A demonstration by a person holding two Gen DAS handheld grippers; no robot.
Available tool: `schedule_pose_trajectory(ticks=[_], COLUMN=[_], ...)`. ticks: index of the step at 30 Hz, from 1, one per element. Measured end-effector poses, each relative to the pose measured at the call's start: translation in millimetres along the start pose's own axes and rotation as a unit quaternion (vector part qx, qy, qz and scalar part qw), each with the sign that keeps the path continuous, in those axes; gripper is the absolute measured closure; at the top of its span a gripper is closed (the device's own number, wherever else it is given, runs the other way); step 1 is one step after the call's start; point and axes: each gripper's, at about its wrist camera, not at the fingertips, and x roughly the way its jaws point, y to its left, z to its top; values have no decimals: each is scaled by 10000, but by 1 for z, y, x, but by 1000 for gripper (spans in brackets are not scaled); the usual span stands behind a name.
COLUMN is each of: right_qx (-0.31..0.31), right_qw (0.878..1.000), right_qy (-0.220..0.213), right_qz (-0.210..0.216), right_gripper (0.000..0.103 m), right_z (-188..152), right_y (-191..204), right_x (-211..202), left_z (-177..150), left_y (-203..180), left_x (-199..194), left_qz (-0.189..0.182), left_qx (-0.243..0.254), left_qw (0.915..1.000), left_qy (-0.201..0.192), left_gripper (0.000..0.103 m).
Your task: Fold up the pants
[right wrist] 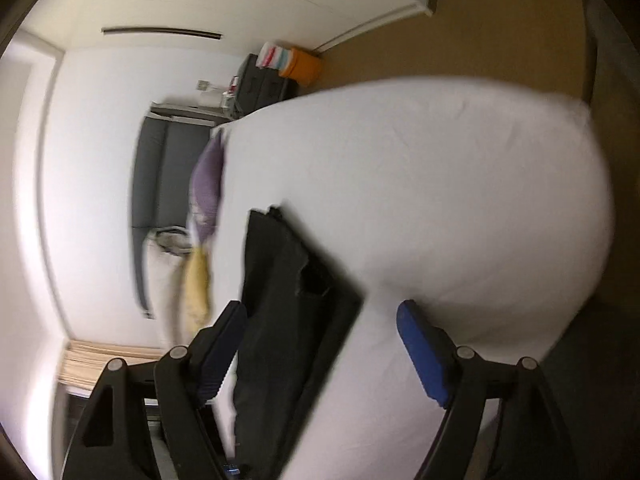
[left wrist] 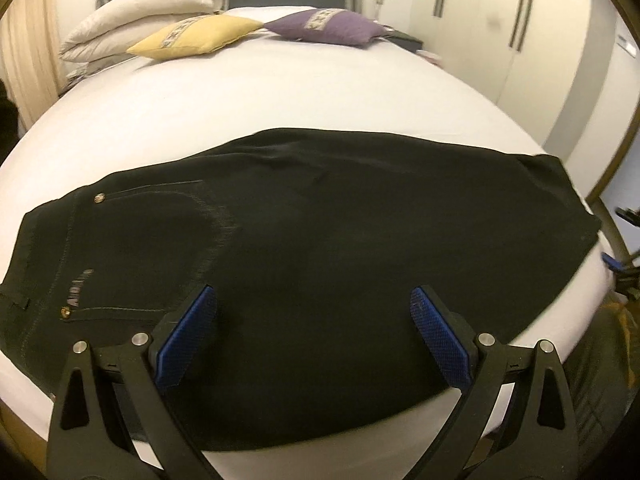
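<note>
Left tool (left wrist: pixel 314 336) is spread wide with nothing in it, angled down over the black pants (left wrist: pixel 304 248), which lie flat along the near edge of the bed (left wrist: pixel 320 92), leg stacked on leg, so I'd guess one fold's done. Right tool (right wrist: pixel 320 344) is also released and empty, rolled sideways by the hem end near the bed's corner, probably lining up for the next fold.

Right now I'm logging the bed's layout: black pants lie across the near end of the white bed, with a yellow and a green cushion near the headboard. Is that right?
Not quite. The second cushion is purple, not green, as the left wrist view shows. The black pants, white bed and yellow cushion are as you say.
</note>
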Motion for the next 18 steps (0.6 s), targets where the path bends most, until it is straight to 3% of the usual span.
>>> schedule_pose_trajectory(ticks=[4,13,16,18], right_qx=[130,528,963,958], right_qw=[9998,9980,9935,9937], right_qy=[82,228,292,292], right_qz=[109,249,542,493], right_gripper=[23,26,34,37], right_z=[-9,-17,-18,-18], right_y=[4,3,-9,-7], right_x=[27,31,32,35], left_z=[-11,-16,-18,-19], left_y=[-17,-26,-26,-26], left_x=[-8,-10,-12,-12], left_qz=[-185,-396,-435,-457], left_qx=[132,63,40,14], left_qw=[9997,9992,9990,9989], left_qy=[45,89,88,102], left_gripper=[4,4,4,4])
